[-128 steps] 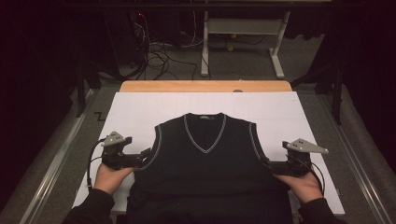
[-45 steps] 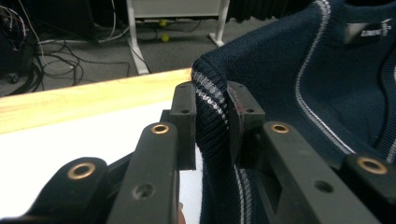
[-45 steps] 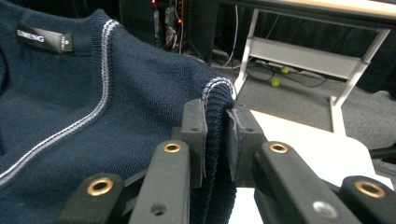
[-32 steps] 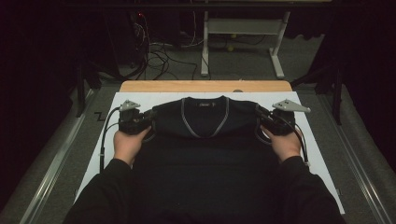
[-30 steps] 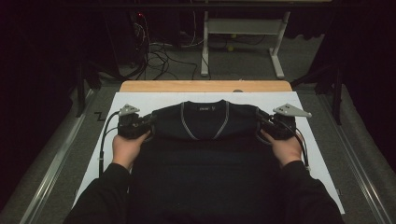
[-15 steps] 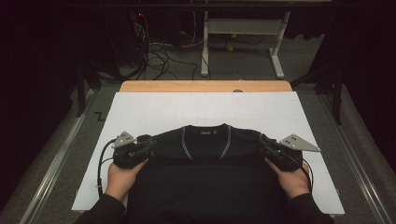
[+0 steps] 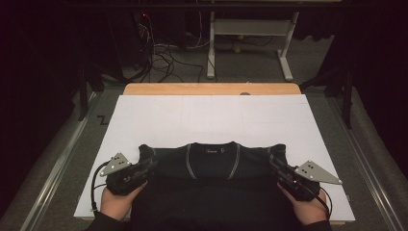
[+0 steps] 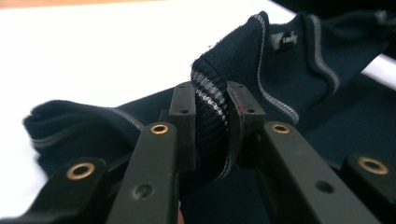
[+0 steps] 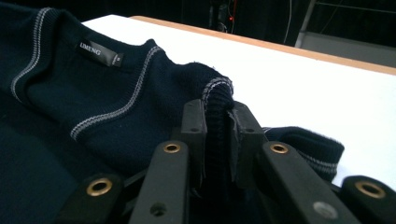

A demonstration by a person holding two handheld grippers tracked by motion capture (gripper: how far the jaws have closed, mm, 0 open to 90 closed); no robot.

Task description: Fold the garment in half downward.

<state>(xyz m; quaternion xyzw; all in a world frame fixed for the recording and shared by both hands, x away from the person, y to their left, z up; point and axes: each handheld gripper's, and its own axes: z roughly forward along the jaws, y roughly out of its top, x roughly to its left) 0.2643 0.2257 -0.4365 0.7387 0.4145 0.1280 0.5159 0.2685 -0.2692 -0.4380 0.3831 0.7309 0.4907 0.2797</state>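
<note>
We see a dark navy knitted vest point(image 7: 211, 185) lying on the white surface point(image 7: 211, 118), toward the near edge, roughly centred between the left and right edges. Its V-neck collar, trimmed with pale stripes, faces the far edge; a label point(image 9: 95, 49) sits inside the collar.

Our left gripper point(image 7: 144, 168) is positioned near the near-left corner of the surface, at the left shoulder of the vest. In the left gripper view, the left gripper point(image 8: 212, 116) has its jaws clamped on a bunched fold of ribbed edge with pale striping, which rises between and above the pads.

Our right gripper point(image 7: 278, 169) is positioned toward the near-right corner, at the opposite shoulder of the vest. In the right gripper view, the right gripper point(image 9: 217, 128) has its jaws clamped on a raised fold of striped ribbing in the same manner.

The vest fabric between the two grippers lies spread across the surface. Each gripper is held by a hand point(image 7: 115, 204) entering from the near edge.
</note>
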